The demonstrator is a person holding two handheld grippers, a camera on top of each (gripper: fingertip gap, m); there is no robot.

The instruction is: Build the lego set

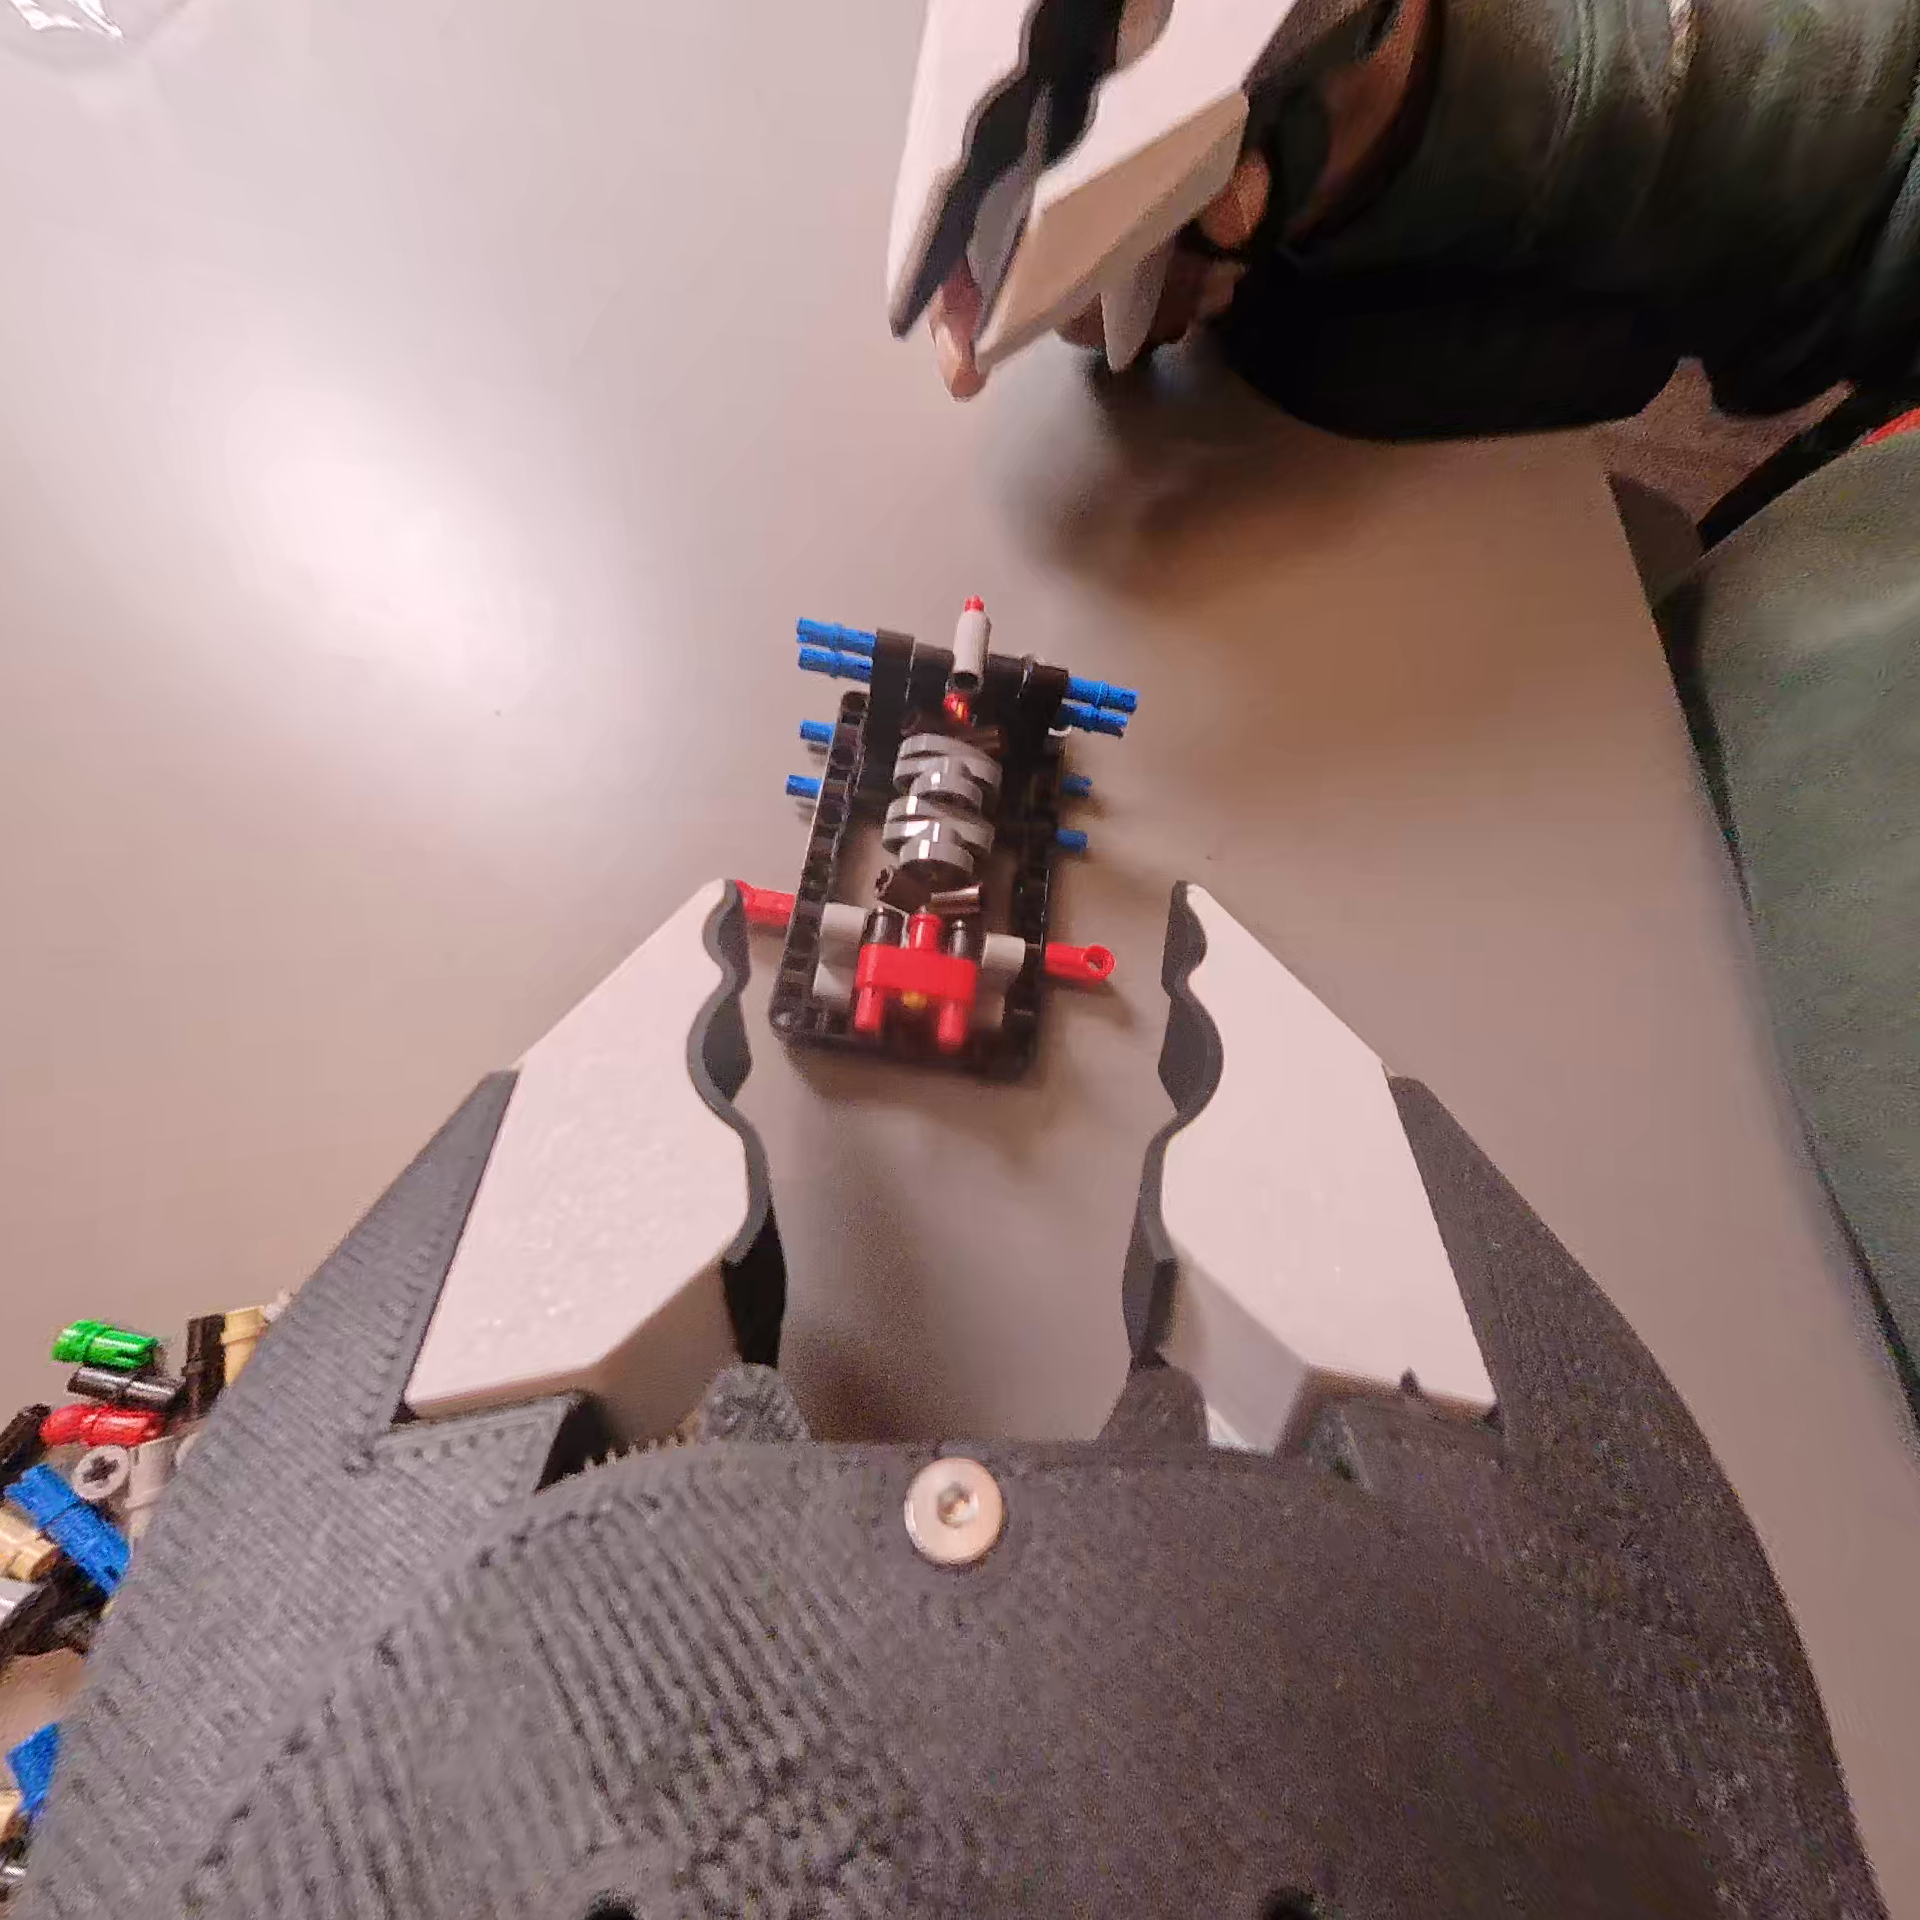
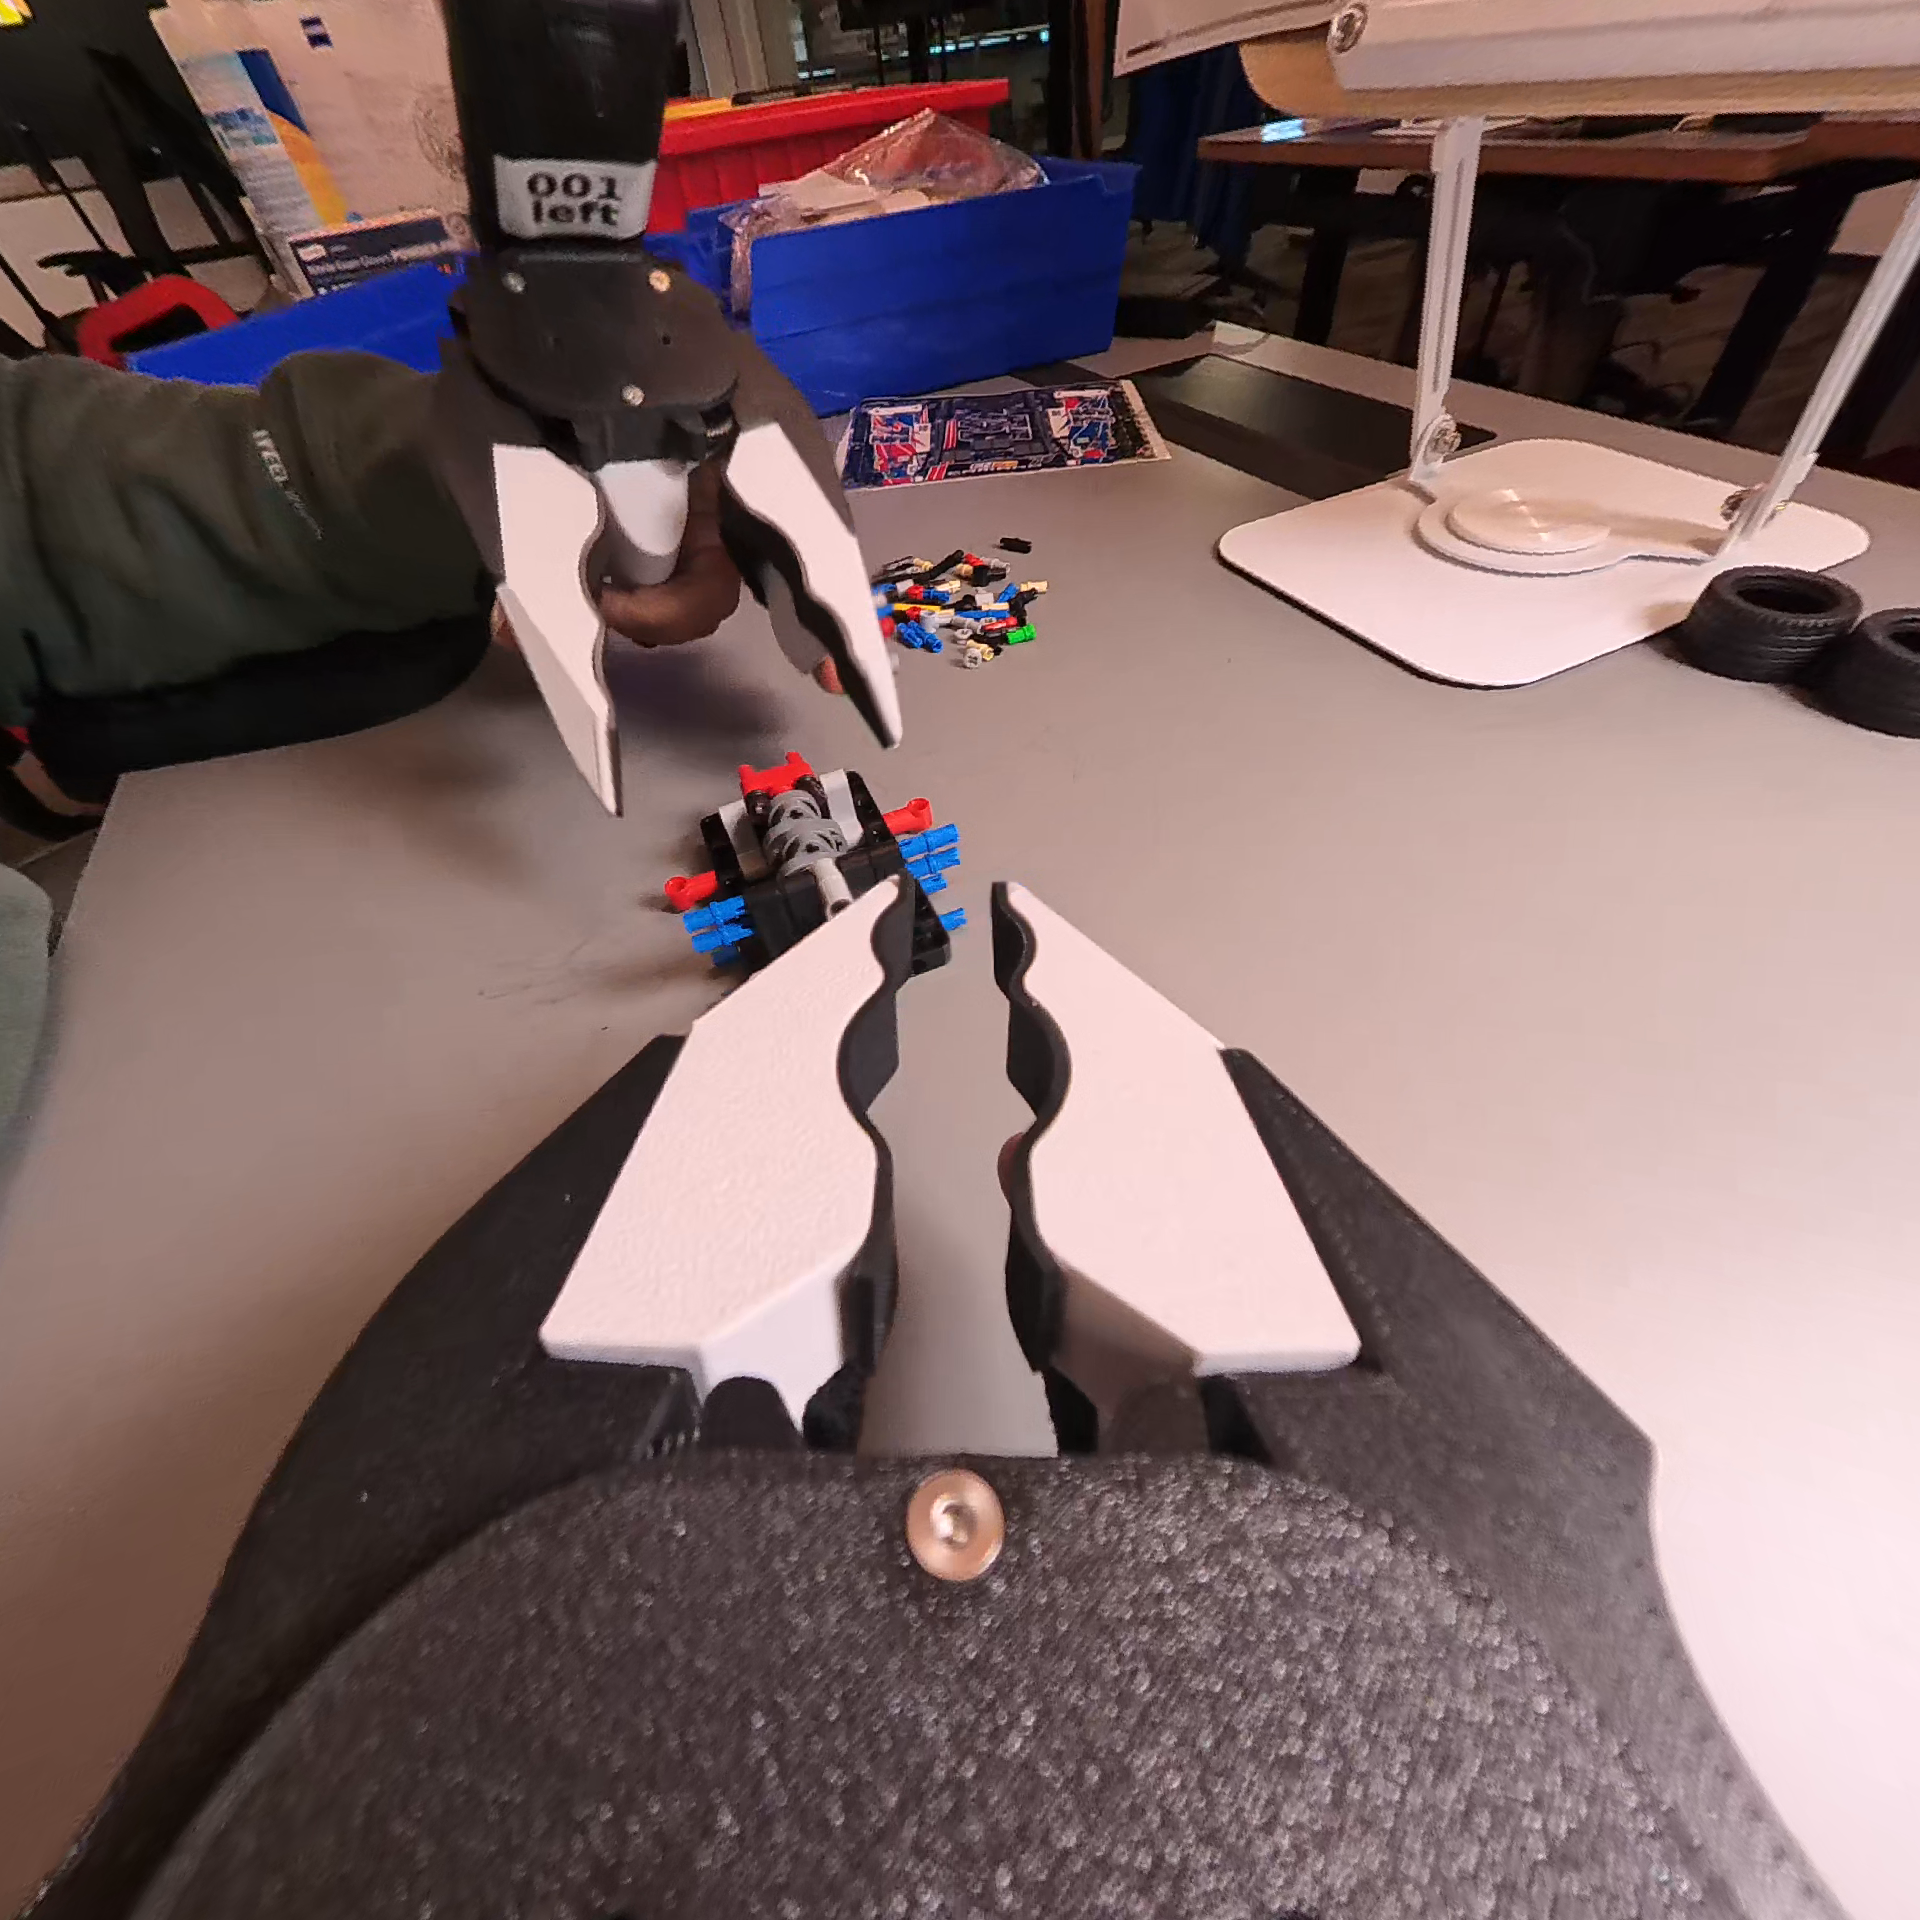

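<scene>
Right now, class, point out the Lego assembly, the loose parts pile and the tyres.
Lego assembly (image 1: 940,821), left wrist view, grey centre gears.
Loose parts pile (image 2: 961,608), right wrist view, pile's middle.
Tyres (image 2: 1766,623), right wrist view, nearer tyre's tread.

Bare worktop (image 2: 1351,1039) rings the lego assembly (image 2: 821,868) — loose-parts pile (image 2: 961,608) and lamp base (image 2: 1538,561) stand well behind it, tyres (image 2: 1766,623) off right — left gripper (image 2: 748,774) hangs above.

Grey surface (image 2: 1455,987), matte, with glare patches. A white flat-based stand (image 2: 1538,561) sits at the far right of it, two slanted white struts rising from the base. Two black rubber tyres (image 2: 1766,623) lie just beside the base's right corner, touching each other. Behind the surface: blue plastic bins (image 2: 935,281) holding clear bags, a red bin (image 2: 831,125) farther back. Green upholstered chair (image 1: 1829,831) at the surface's edge.
</scene>
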